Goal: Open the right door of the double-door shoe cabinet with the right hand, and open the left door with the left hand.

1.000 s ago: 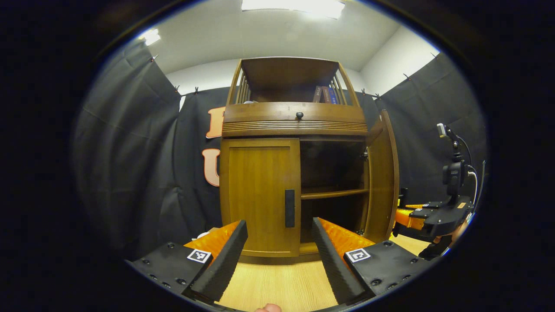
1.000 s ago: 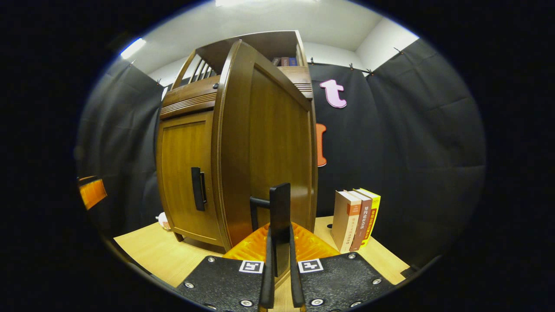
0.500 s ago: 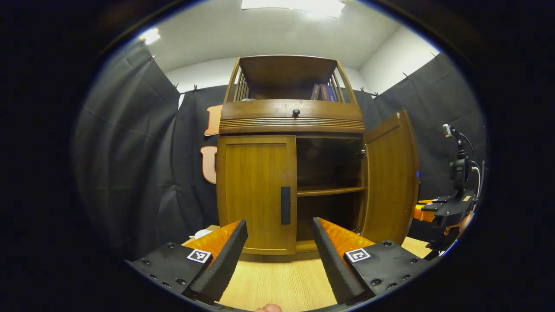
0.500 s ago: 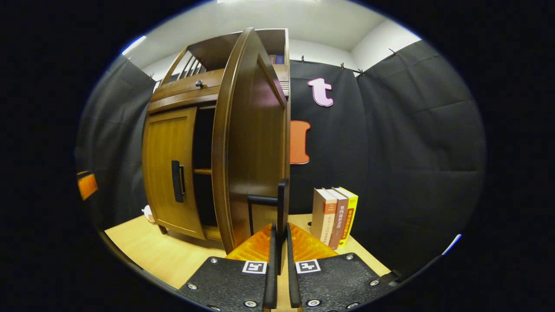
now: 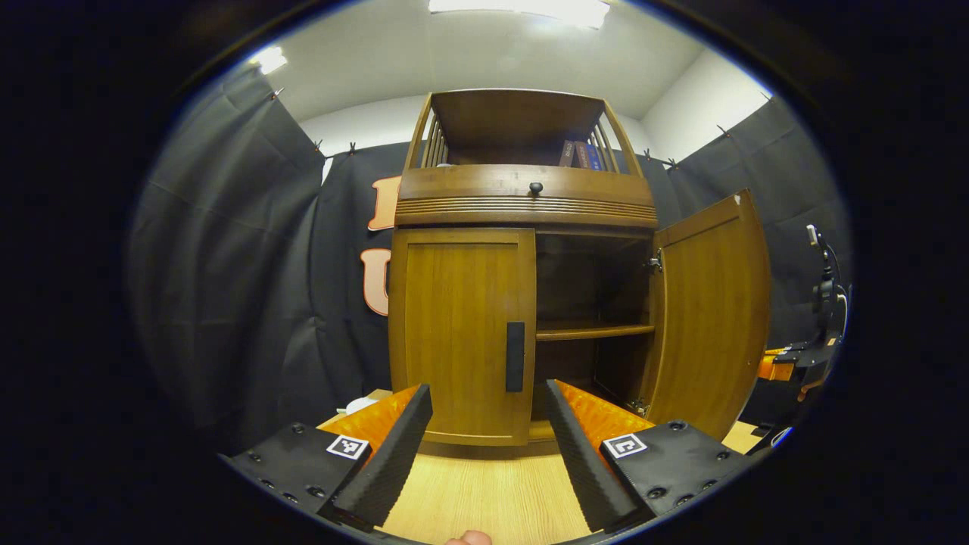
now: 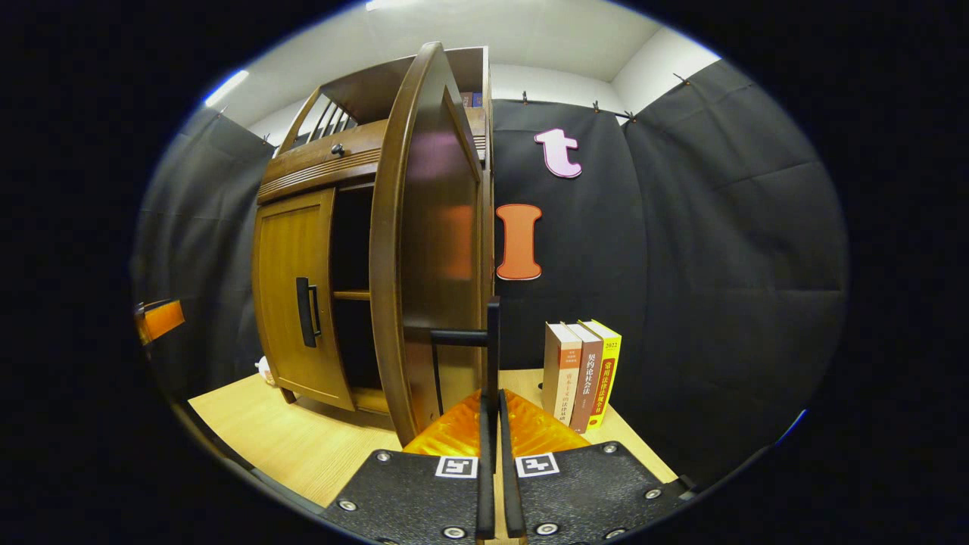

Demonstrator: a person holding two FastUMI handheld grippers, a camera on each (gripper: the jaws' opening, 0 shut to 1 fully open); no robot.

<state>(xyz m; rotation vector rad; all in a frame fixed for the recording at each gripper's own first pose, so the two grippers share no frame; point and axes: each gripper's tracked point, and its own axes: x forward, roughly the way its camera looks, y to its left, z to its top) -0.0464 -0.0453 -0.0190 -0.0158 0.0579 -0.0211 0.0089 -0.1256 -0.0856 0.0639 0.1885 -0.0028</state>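
Wooden shoe cabinet (image 5: pixel 522 197): right door (image 5: pixel 711 318) is standing open, left door (image 5: pixel 462 333) is sitting closed on the surface (image 5: pixel 484 492).
I am clamping my right gripper (image 6: pixel 492 424) jaws on the right door's handle (image 6: pixel 492 341); my left gripper (image 5: pixel 488 424) jaws are gaping before the left handle (image 5: pixel 515 356). A book (image 6: pixel 606 371) nearby is showing "2022".

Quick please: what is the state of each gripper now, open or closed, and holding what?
Left gripper: open, holding nothing, in front of the closed left door.
Right gripper: closed on the handle of the open right door.
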